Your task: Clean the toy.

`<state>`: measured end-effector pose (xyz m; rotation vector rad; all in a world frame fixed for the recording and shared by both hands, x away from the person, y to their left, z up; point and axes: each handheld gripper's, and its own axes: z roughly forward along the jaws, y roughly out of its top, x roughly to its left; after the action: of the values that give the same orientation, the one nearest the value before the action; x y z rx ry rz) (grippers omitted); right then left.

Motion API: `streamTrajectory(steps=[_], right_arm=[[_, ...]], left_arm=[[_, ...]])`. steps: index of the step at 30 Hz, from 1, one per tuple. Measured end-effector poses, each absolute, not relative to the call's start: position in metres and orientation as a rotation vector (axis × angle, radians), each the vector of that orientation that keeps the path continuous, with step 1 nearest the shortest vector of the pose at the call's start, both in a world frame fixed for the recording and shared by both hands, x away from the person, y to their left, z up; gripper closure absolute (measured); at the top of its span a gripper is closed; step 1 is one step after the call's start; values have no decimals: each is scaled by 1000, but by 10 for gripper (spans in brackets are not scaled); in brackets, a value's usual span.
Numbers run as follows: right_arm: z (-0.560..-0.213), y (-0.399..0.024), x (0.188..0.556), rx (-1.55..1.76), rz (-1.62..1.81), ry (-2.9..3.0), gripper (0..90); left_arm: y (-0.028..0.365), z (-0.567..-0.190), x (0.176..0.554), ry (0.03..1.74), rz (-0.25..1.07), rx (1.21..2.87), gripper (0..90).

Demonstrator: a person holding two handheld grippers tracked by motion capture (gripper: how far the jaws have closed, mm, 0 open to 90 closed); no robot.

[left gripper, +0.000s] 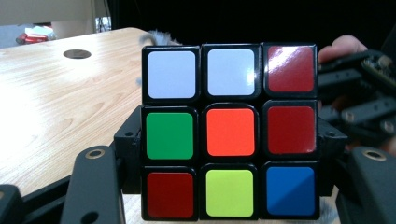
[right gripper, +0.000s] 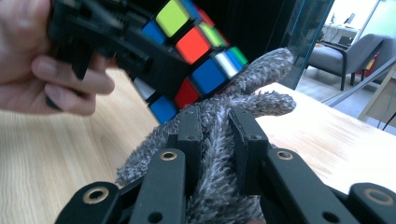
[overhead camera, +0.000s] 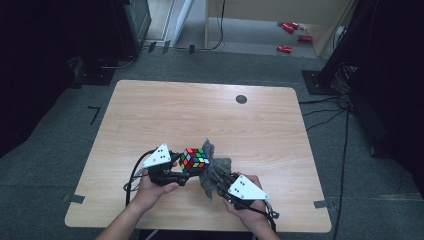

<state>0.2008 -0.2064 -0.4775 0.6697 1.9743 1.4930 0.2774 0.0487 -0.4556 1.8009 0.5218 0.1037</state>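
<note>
The left gripper (overhead camera: 186, 175) clamps a glossy, square-tiled puzzle cube (overhead camera: 194, 160) in its jaws. The right gripper (overhead camera: 212, 176) pinches a fuzzy grey cloth (overhead camera: 220, 166) touching the cube, above the wood-grain worktop (overhead camera: 165, 115).

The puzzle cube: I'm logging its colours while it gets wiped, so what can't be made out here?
- Puzzle cube, left gripper view: bottom row cut off by the frame edge.
- Right gripper view: cube blurred, partly behind the grey cloth.
- High view: stickers too small.

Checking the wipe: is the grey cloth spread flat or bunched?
Bunched: the right gripper pinches the grey cloth against the cube.
</note>
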Motion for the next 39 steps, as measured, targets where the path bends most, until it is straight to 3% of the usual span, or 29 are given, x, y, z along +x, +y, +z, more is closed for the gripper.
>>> streamTrajectory(steps=[8,23,25,27,30,39], right_arm=[[-482,-201,201,663,1461,1999,756],[-496,-238,239,1062,1260,1965,719],[-496,-239,239,1071,1277,1970,657],[-496,-238,239,1067,1288,1966,513],[-495,-237,238,1018,1311,1957,403],[-485,-239,228,862,1370,1896,251]], left_arm=[[51,-454,278,532,111,1793,349],[51,-455,279,539,111,1793,349],[51,-455,279,538,113,1797,349],[51,-456,279,541,110,1800,349],[50,-456,280,559,108,1801,349],[48,-452,283,585,94,1800,349]])
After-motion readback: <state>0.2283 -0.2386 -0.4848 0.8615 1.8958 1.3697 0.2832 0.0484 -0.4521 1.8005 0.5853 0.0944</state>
